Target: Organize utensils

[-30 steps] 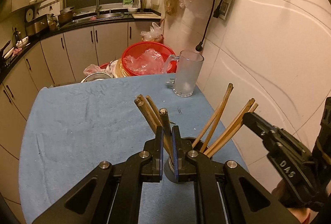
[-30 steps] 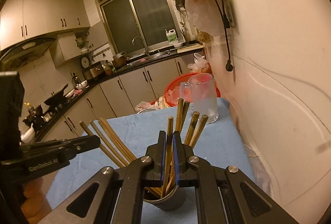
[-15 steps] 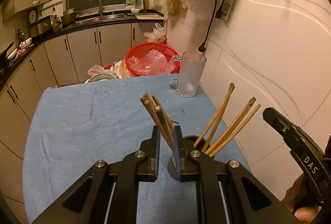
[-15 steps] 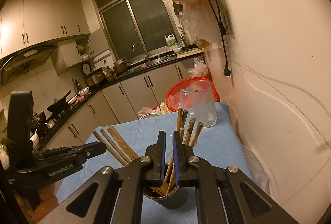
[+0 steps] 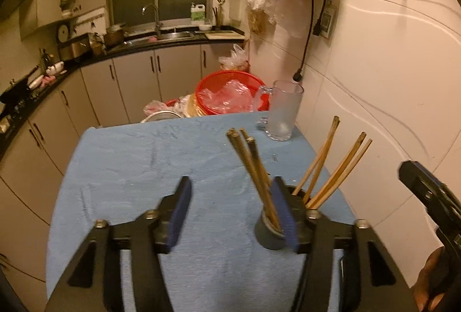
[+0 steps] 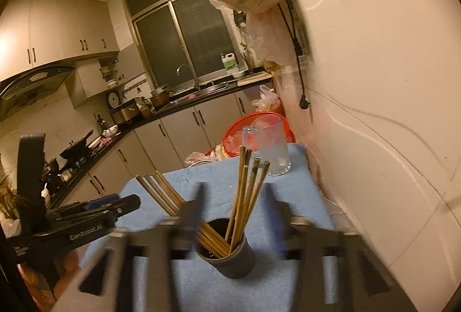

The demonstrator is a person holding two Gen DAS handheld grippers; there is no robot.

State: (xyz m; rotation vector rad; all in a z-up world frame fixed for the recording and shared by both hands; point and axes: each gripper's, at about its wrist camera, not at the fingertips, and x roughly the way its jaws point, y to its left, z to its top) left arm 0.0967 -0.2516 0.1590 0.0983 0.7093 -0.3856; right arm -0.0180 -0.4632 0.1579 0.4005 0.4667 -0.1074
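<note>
A dark cup (image 5: 269, 231) stands on the blue-clothed table (image 5: 129, 167) near the wall, with several wooden chopsticks (image 5: 250, 167) leaning out of it in two bunches. My left gripper (image 5: 230, 185) is opening, its pads wide apart. The cup sits by its right finger (image 5: 283, 214), and nothing is gripped. In the right wrist view the cup (image 6: 227, 251) and the upright chopsticks (image 6: 247, 191) show between the blurred, opening jaws of my right gripper (image 6: 234, 193), which touch nothing. The left gripper (image 6: 95, 214) shows at the left of that view.
A frosted glass mug (image 5: 283, 110) stands at the table's far right corner. Behind it is a red basket (image 5: 230, 95) with plastic bags. The white wall (image 5: 389, 110) runs close along the table's right side. Kitchen cabinets and a sink lie beyond.
Both grippers were shut on chopsticks in the cup. Both have let go and spread wide, drawing back a little. The freed chopsticks lean in the cup.
</note>
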